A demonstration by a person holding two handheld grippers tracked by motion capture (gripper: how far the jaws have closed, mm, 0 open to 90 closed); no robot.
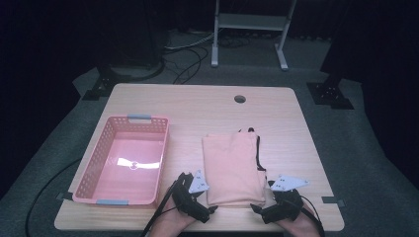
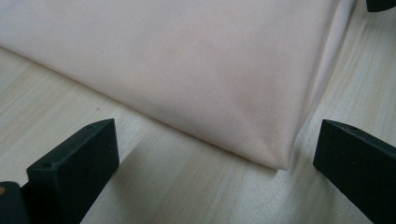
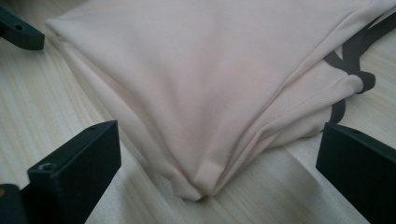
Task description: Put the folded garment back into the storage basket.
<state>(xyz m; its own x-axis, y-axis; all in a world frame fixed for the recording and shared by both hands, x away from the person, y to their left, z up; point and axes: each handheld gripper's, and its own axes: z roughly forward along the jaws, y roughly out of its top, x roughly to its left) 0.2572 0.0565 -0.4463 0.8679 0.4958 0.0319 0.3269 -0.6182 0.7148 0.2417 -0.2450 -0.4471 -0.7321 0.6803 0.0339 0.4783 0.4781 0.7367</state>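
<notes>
A folded pale pink garment (image 1: 231,165) with black trim lies flat on the wooden table (image 1: 197,103), right of centre. My left gripper (image 1: 210,211) sits at its near left corner and my right gripper (image 1: 256,210) at its near right corner. In the left gripper view the garment (image 2: 196,65) has its corner between the wide-open jaws of the left gripper (image 2: 219,144), untouched. In the right gripper view the garment (image 3: 201,84) points its layered corner into the open right gripper (image 3: 219,140). A jaw of the left gripper (image 3: 18,30) shows at the top left there.
A pink plastic basket (image 1: 165,148) with nothing in it stands on the left half of the table. A cable hole (image 1: 240,98) sits near the far edge. Beyond the table are a white stand (image 1: 249,22) and cables on the floor.
</notes>
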